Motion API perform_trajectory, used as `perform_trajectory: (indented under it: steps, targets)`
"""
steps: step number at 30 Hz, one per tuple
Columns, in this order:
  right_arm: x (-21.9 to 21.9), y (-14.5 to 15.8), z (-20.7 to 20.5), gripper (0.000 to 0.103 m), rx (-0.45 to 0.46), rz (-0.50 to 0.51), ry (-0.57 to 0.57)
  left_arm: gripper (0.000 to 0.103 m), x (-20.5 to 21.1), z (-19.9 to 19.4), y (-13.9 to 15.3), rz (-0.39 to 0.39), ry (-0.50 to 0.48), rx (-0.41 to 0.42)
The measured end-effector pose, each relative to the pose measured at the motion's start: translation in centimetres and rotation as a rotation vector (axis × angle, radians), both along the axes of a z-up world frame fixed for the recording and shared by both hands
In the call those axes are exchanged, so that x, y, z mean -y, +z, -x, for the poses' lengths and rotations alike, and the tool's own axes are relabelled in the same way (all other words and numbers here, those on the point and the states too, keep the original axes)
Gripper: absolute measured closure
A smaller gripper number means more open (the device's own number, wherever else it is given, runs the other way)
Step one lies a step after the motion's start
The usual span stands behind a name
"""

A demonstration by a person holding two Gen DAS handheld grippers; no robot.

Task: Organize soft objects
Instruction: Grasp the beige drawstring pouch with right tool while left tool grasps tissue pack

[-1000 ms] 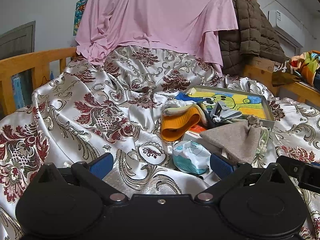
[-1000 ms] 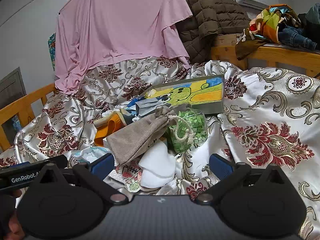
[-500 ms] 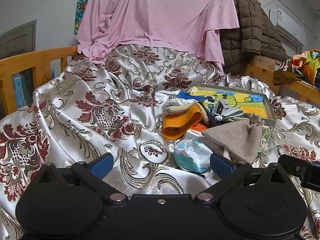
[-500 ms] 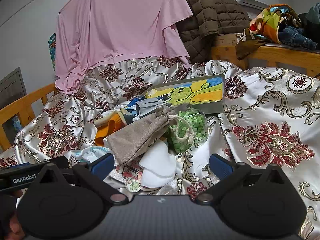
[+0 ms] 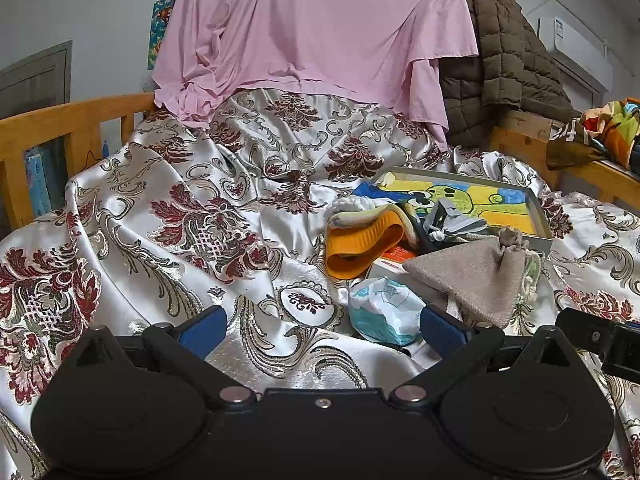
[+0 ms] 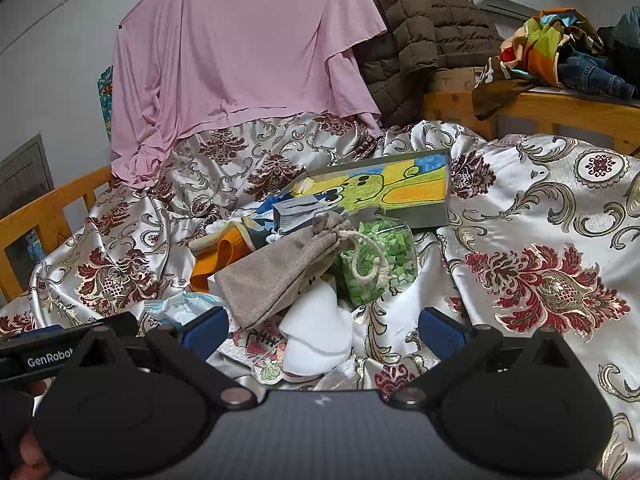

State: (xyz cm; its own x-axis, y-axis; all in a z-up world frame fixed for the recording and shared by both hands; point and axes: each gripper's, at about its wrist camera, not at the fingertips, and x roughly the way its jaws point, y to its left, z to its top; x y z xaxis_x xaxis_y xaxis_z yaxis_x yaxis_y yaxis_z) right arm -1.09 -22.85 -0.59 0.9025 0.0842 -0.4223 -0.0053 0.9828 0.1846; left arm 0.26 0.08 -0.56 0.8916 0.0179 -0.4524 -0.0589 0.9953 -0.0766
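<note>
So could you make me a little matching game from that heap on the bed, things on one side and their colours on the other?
Things:
1. drawstring cloth pouch
2. ribbed knitted band
3. big draped sheet on the wall
4. quilted puffer jacket

Colours:
A. pink
B. brown
C. grey-beige
D. orange

Pairs: 1-C, 2-D, 3-A, 4-B

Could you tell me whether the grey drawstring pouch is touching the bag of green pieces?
Touching. In the right wrist view the grey drawstring pouch lies across the bag of green pieces, its rope cord draped over the bag's front.
</note>
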Motion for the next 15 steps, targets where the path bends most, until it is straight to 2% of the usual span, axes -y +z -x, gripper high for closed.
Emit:
perform_trajectory:
  steps: [7,11,15]
  targets:
    - [0.4,0.1,-0.7,0.0,-0.016,-0.043,0.005,0.001,-0.1,0.0,0.0,0.002,-0.004,0.0]
    - [1.2,0.5,-2.1,0.0,-0.013,-0.059,0.04,0.001,-0.4,-0.7,0.0,0.017,-0.038,-0.012]
    - [1.4,0.8,-3.9,0.0,-0.007,-0.001,0.111,0.001,-1.0,-2.2,-0.1,0.049,-0.089,-0.05]
